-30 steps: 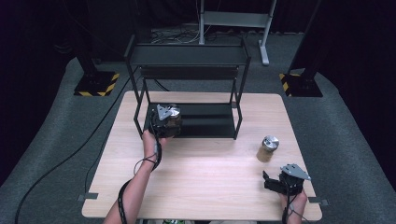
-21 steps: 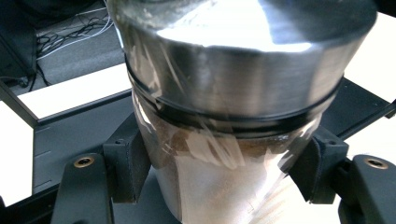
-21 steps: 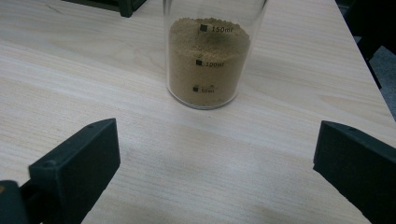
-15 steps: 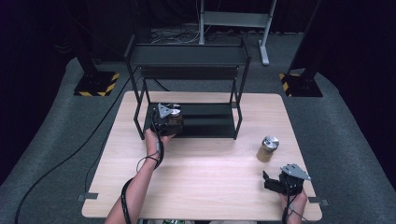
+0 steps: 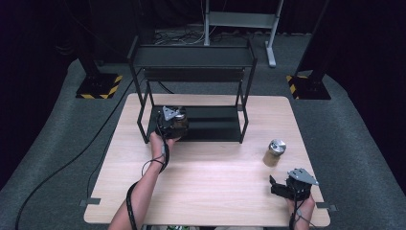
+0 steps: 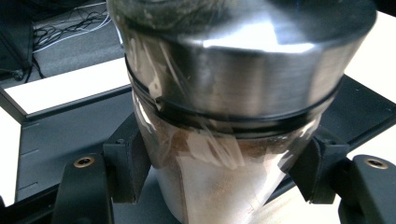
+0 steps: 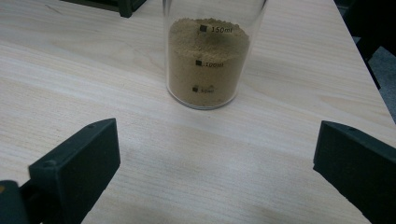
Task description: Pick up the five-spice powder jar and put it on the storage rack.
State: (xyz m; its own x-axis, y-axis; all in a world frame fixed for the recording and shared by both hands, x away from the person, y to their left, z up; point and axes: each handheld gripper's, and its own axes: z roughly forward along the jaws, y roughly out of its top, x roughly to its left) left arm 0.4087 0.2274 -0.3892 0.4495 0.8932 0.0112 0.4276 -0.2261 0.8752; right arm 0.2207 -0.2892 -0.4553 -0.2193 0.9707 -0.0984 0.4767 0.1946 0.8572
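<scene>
Glass under a brushed-metal lid: that is the jar (image 6: pixel 224 116) your left tongs (image 5: pixel 171 120) grasp, its wall pinched between the two black jaws in the left gripper view, with brownish powder showing through the lower part. In the high view you hold it at the left end of the black rack's (image 5: pixel 191 91) bottom shelf (image 5: pixel 210 123); whether its base touches the shelf you cannot tell from here. Your left forearm (image 5: pixel 143 184) reaches up across the light wooden tabletop (image 5: pixel 210 177) to it, the cable wound round your wrist. Well apart, towards the right side of the tabletop, a second jar (image 5: pixel 275 152) with a metal lid stands upright on the wood. In the right gripper view its clear wall carries printed volume marks, and tan powder fills it to about the topmost mark. Your right tongs (image 5: pixel 281 187) rest near the front right corner, just short of that jar, jaws spread wide with nothing between them.
</scene>
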